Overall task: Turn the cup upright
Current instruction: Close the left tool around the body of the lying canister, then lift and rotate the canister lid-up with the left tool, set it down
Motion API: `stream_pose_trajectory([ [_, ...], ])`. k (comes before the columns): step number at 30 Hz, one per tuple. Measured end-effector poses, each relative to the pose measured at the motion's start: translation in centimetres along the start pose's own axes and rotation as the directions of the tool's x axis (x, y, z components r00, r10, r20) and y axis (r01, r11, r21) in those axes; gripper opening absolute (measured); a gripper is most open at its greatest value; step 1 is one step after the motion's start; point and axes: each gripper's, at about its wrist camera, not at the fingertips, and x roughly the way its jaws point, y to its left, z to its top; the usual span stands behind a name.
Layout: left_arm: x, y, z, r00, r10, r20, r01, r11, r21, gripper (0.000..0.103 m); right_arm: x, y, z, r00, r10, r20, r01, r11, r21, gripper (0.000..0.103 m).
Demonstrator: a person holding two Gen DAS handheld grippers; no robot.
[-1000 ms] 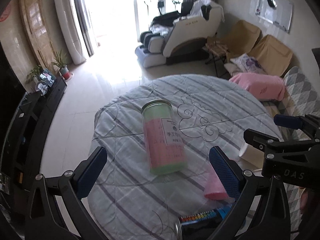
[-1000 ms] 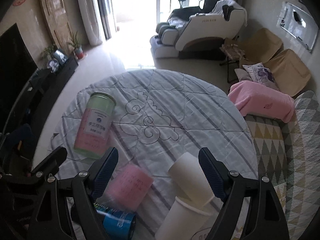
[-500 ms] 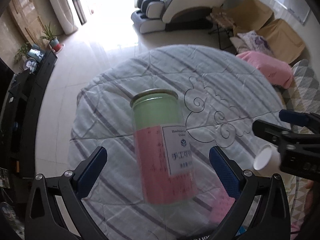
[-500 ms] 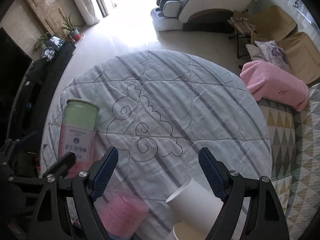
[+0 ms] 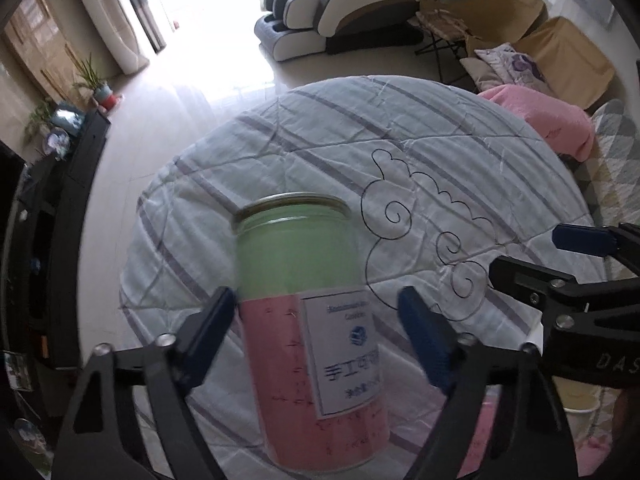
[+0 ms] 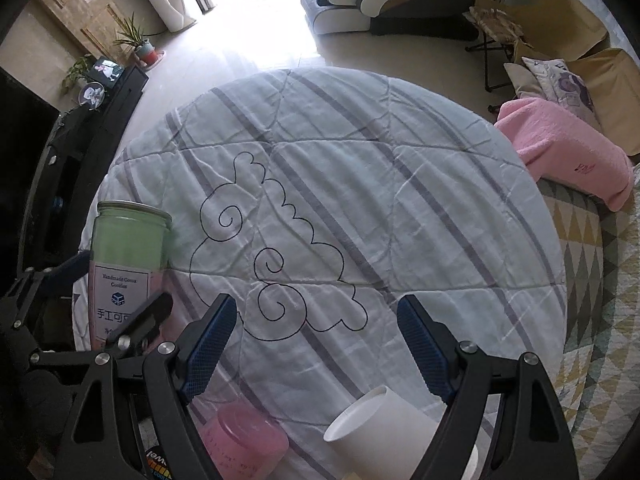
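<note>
A tall green and pink jar with a white label [image 5: 308, 320] stands on the round quilted table [image 5: 420, 152]; it also shows in the right wrist view [image 6: 124, 272]. My left gripper [image 5: 316, 332] straddles the jar with its fingers open and close to its sides. A white paper cup [image 6: 384, 424] lies on its side at the table's near edge, low between the fingers of my open right gripper [image 6: 316, 340]. The right gripper [image 5: 560, 264] appears at the right of the left wrist view.
A small pink cup [image 6: 244, 436] lies on its side next to the white cup, with a colourful can [image 6: 158, 468] just below it. A pink towel [image 6: 568, 148] lies on a sofa at the right. The floor drops off beyond the table's far and left edges.
My left gripper has moved forward around the jar, and its fingers have narrowed toward it. My right gripper has moved forward over the white cup, which now sits lower in its view.
</note>
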Motion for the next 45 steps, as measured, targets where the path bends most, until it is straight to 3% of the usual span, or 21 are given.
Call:
stream_pose_trajectory([
  [5,0.2,-0.3,0.4,1.0,0.02,0.006,-0.02,1.0,0.02,0.07,0.1,-0.3,0.2,1.0,0.002,-0.004,-0.002,1.0,-0.002,0.084],
  [12,0.6,-0.1,0.6,1.0,0.013,0.001,-0.013,1.0,0.025,0.071,0.7,0.1,-0.1,1.0,0.006,-0.018,-0.006,1.0,-0.023,0.084],
  [17,2.0,0.4,0.7,0.999,0.011,-0.044,-0.011,1.0,0.0,0.071,1.0,0.4,-0.3,1.0,0.011,-0.027,-0.012,1.0,-0.026,0.084],
  [21,1.5,0.5,0.6,0.999,-0.036,-0.017,0.036,0.999,-0.01,0.071,1.1,0.4,-0.3,1.0,0.011,-0.026,-0.012,0.999,-0.03,0.084],
  [32,-1.2,0.0,0.6,0.99,-0.061,0.126,0.063,0.998,-0.013,0.071,0.0,-1.1,-0.5,1.0,-0.002,0.017,0.002,1.0,-0.001,0.084],
  [39,-1.5,-0.9,1.6,0.988,-0.097,0.122,0.098,0.995,-0.003,0.071,-0.8,-2.5,-0.2,0.999,-0.012,0.039,0.012,1.0,0.019,0.084],
  [45,-1.9,-1.8,2.2,0.978,-0.114,0.174,0.111,0.993,0.027,0.071,-1.1,-3.5,-0.2,0.999,-0.007,0.045,0.005,0.999,0.035,0.084],
])
